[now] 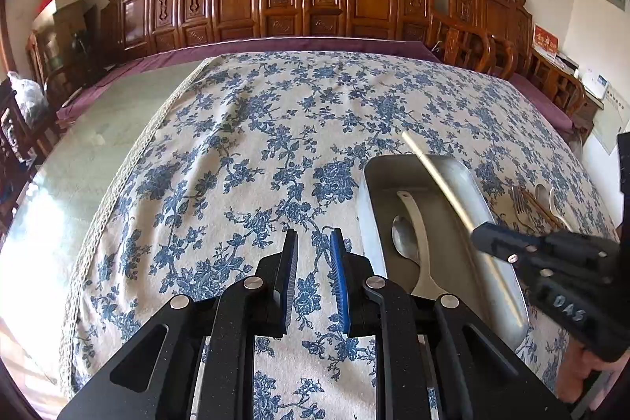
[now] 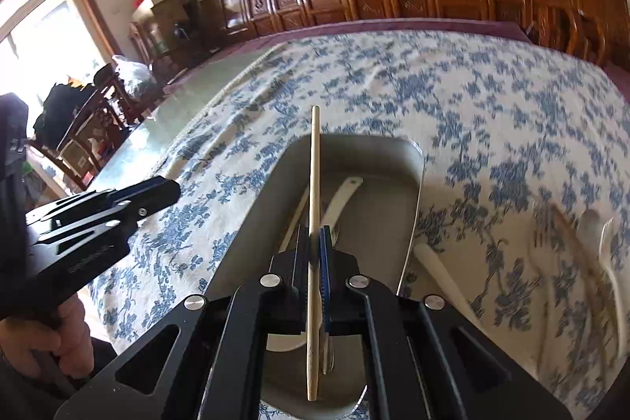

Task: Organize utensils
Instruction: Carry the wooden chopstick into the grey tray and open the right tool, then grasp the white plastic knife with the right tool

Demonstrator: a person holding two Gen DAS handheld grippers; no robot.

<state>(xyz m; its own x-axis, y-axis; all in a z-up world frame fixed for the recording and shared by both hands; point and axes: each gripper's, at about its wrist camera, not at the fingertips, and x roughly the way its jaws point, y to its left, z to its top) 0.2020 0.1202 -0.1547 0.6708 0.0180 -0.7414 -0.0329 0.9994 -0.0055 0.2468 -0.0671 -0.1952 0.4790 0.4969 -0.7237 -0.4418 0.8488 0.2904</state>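
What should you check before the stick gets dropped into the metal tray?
1. Right gripper jaws shut on the chopstick: ok.
2. Chopstick over the metal tray: ok; in the right wrist view it hangs above the tray's inside.
3. Space in the tray: ok; a metal spoon and a white spoon lie inside, with bare floor beside them.
4. Left gripper out of the way: ok; it holds nothing, over the floral tablecloth beside the tray.
5. Utensils left outside: not ok; a fork and others lie on the cloth beyond the tray.
6. Second chopstick of the pair: cannot tell where it is.
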